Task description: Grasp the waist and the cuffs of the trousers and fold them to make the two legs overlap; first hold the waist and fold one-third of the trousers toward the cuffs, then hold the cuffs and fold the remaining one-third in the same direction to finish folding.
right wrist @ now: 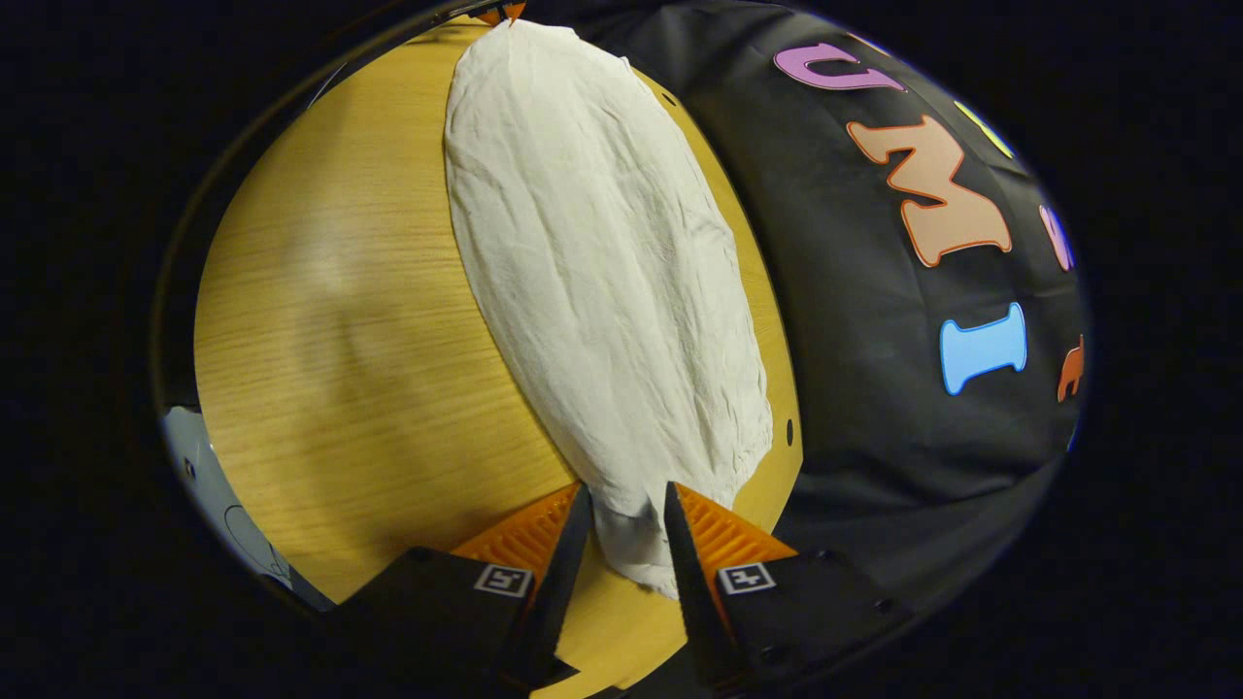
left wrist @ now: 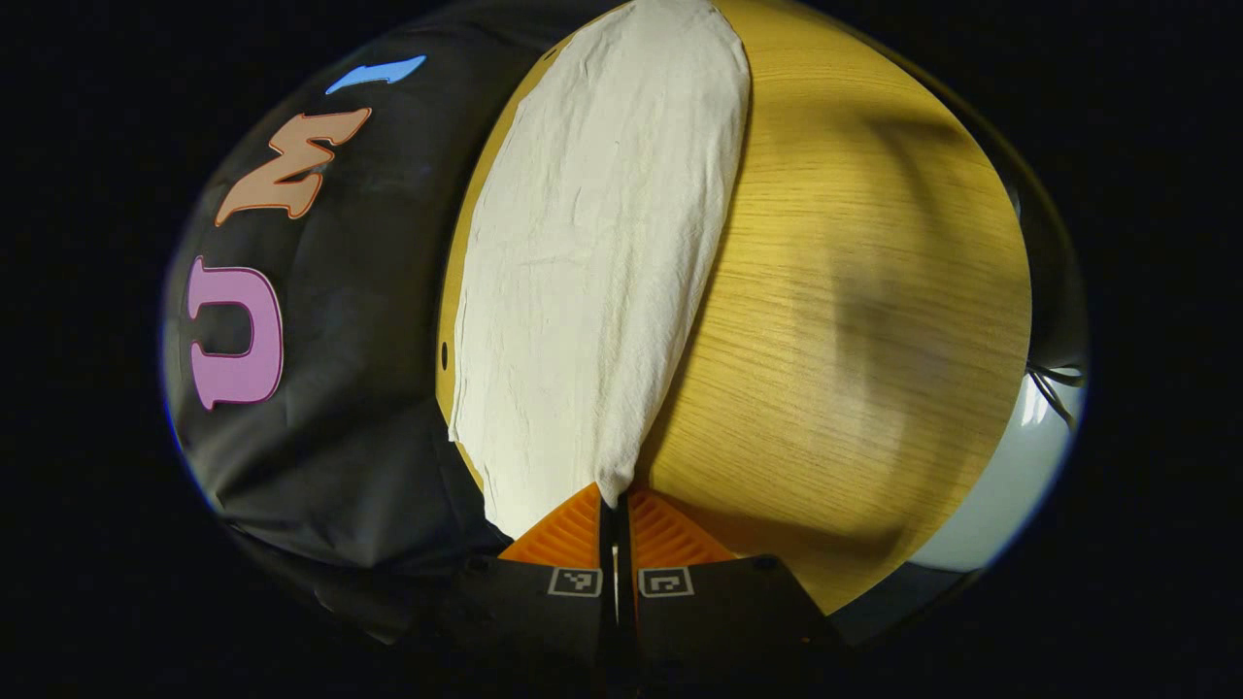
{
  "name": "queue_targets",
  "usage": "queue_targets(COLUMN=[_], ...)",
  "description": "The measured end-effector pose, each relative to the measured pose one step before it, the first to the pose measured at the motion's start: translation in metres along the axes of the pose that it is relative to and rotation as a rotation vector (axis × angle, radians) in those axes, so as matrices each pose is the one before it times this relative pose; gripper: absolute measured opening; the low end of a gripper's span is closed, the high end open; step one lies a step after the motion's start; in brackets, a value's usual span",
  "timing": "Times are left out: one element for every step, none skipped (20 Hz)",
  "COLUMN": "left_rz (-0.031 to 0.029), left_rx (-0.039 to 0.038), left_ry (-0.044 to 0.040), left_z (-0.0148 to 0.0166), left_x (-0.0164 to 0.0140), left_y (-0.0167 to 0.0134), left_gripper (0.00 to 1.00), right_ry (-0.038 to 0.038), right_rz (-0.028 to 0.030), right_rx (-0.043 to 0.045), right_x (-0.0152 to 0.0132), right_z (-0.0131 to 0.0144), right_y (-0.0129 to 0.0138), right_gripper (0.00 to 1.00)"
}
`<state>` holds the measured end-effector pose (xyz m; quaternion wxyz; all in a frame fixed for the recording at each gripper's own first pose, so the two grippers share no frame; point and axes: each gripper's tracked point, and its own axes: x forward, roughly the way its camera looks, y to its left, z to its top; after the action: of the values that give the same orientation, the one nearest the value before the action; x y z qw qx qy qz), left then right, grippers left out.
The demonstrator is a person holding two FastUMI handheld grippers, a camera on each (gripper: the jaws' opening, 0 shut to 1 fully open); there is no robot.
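Cream-white trousers [left wrist: 592,252] lie lengthwise along the far side of a round-looking wooden table [left wrist: 855,291]. In the left gripper view, my left gripper [left wrist: 614,497] is shut on the near corner of the cloth, which narrows into the closed fingers. In the right gripper view, the trousers [right wrist: 602,262] stretch away from me, and my right gripper [right wrist: 626,500] holds their bunched near end, which fills the gap between both fingers. The left gripper [right wrist: 500,12] shows at the far end of the cloth. I cannot tell which end is the waist.
The bare wood of the table [right wrist: 340,291] spreads beside the trousers. The booth's black cloth wall [left wrist: 369,320] hangs close along the table edge by the trousers. Pale floor [left wrist: 1010,476] and dark cables [left wrist: 1054,383] lie beyond the opposite edge.
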<state>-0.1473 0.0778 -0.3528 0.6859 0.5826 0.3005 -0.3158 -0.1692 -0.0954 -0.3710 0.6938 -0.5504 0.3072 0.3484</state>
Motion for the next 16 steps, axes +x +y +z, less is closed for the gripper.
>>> queue_targets(left_rz=[-0.00062, -0.00205, -0.00369, -0.00548, -0.00801, -0.0104, -0.00715, 0.01007, 0.01468, 0.01582, 0.01456, 0.01315, 0.01471, 0.02, 0.01846, 0.01414], left_rx=[0.00056, 0.00025, -0.0013, -0.00664, -0.01715, -0.02567, -0.02485, -0.0112, -0.0005, -0.00122, -0.0104, -0.01307, -0.00983, -0.00336, -0.00185, -0.00572], left_ry=[0.00215, 0.00101, 0.00138, 0.00037, 0.00134, 0.00387, 0.00486, 0.00329, 0.00159, 0.00447, 0.00715, 0.00092, 0.00605, 0.00558, 0.00227, 0.00723], left_z=[0.0004, -0.00024, -0.0008, 0.00123, -0.00062, 0.00086, -0.00119, 0.00044, -0.0006, 0.00144, 0.00261, 0.00282, 0.00006, 0.00241, 0.00265, 0.00184], left_x=[0.00014, 0.00012, 0.00033, -0.00044, 0.00056, -0.00091, 0.00042, -0.00038, 0.00197, -0.00023, -0.00084, -0.00059, 0.00033, -0.00072, 0.00093, 0.00129], left_y=[0.00012, 0.00021, 0.00038, -0.00042, 0.00014, -0.00029, 0.00292, 0.00545, 0.00884, 0.0076, 0.00882, 0.00728, 0.00876, 0.00969, 0.01165, 0.00846], left_gripper=[0.0, 0.0, 0.0, 0.0, 0.0, 0.0, 0.0, 0.0, 0.0, 0.0, 0.0, 0.0, 0.0, 0.0, 0.0, 0.0], right_ry=[0.0059, 0.00934, 0.0017, 0.00353, 0.00332, 0.00256, -0.00336, -0.00484, -0.00822, -0.00377, -0.00382, -0.00582, -0.00965, -0.0098, -0.00753, -0.01031], right_rz=[0.00488, 0.00328, -0.00491, 0.00101, -0.00834, -0.00261, -0.01357, -0.01118, -0.0155, -0.01522, -0.01639, -0.02107, -0.02164, -0.01542, -0.00985, -0.00929], right_rx=[-0.00832, -0.00709, -0.00554, 0.00783, 0.01583, 0.01576, 0.00754, 0.00706, 0.00827, 0.01505, 0.01862, 0.01807, 0.01713, 0.0139, 0.00934, 0.00566], right_x=[0.00203, 0.00066, 0.00056, 0.00036, -0.00077, 0.00001, -0.00217, -0.00272, -0.00345, -0.00236, -0.00158, -0.00224, -0.00143, -0.00071, 0.00175, 0.00111], right_z=[-0.00025, -0.00179, -0.00004, -0.00001, -0.00165, -0.00389, 0.00451, 0.00141, 0.00223, 0.00137, 0.00235, 0.00327, 0.00299, 0.00356, 0.00217, 0.00339], right_y=[0.00343, 0.00208, -0.0006, -0.00007, -0.00342, -0.00267, -0.00536, -0.00455, -0.00667, -0.0064, -0.00721, -0.0094, -0.00905, -0.00747, -0.00608, -0.00639], right_gripper=[0.39, 0.31, 0.14, 0.13, 0.13, 0.13, 0.07, 0.11, 0.08, 0.07, 0.08, 0.07, 0.07, 0.08, 0.07, 0.07])
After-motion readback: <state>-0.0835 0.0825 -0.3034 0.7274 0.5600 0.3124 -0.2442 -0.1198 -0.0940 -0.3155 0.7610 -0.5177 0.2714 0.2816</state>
